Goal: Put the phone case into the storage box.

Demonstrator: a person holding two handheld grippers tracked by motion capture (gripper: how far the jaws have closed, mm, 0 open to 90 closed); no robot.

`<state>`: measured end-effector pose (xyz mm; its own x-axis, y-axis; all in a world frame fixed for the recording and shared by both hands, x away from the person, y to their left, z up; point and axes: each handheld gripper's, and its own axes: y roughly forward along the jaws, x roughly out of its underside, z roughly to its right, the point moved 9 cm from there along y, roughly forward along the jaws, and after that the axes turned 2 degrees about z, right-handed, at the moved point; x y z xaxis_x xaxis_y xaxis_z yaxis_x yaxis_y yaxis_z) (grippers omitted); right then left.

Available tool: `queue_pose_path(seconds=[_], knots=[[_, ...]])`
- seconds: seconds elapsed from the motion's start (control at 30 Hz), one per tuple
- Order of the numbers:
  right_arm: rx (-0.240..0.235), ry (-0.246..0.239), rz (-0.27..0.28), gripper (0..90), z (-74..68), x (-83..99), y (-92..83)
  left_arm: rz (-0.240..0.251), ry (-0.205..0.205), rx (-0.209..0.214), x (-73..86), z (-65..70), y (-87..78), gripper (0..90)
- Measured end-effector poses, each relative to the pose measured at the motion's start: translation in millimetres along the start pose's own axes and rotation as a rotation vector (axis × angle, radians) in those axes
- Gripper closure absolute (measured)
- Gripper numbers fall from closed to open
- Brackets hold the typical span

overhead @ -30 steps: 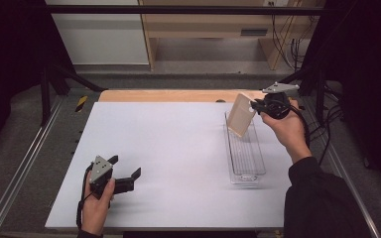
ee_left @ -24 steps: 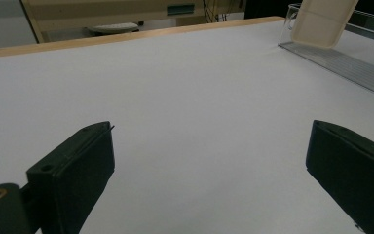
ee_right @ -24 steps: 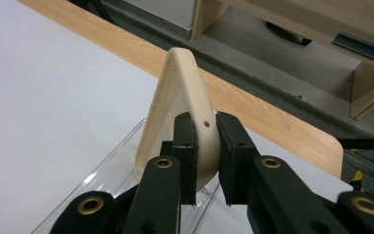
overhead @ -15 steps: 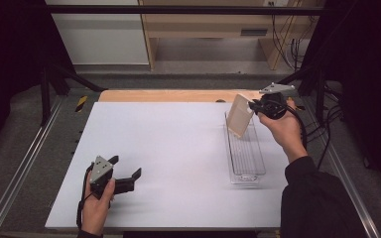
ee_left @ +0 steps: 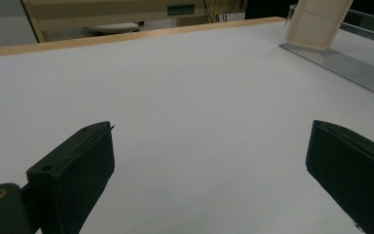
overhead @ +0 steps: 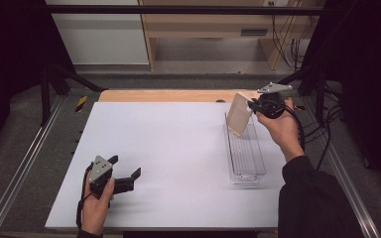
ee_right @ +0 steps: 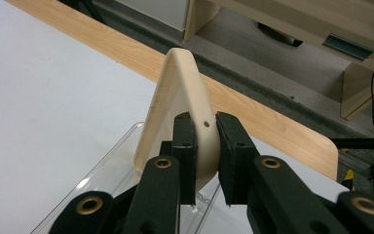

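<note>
Right now my right gripper is clamped on the rim of a cream, flat rectangular plastic tray, tilted over the far end of the long clear plastic bin. My left gripper rests open on the white table. Next, I judge, it needs careful lowering into the bin.
</note>
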<state>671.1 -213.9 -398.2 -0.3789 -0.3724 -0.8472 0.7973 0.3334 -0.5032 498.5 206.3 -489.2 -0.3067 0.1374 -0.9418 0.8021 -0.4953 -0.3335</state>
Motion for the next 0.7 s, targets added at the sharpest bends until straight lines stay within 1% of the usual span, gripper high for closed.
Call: queue_pose_path(seconds=[0.2,0.57,0.63,0.7], knots=[[0.007,-0.008,0.005,79.1,-0.5,-0.6,2.2,0.001,-0.001,-0.006,-0.3,-1.0,-0.4,3.5],[0.046,0.003,0.03,78.5,2.1,-2.4,5.8,-0.001,-0.004,-0.008,0.2,-1.9,-0.1,3.5],[0.053,-0.003,0.037,78.5,1.9,-3.2,6.4,-0.002,-0.006,-0.001,0.4,-0.8,0.7,3.5],[0.061,-0.01,0.043,78.4,1.6,-4.1,7.4,-0.004,-0.002,-0.006,0.5,-1.2,0.6,3.5]])
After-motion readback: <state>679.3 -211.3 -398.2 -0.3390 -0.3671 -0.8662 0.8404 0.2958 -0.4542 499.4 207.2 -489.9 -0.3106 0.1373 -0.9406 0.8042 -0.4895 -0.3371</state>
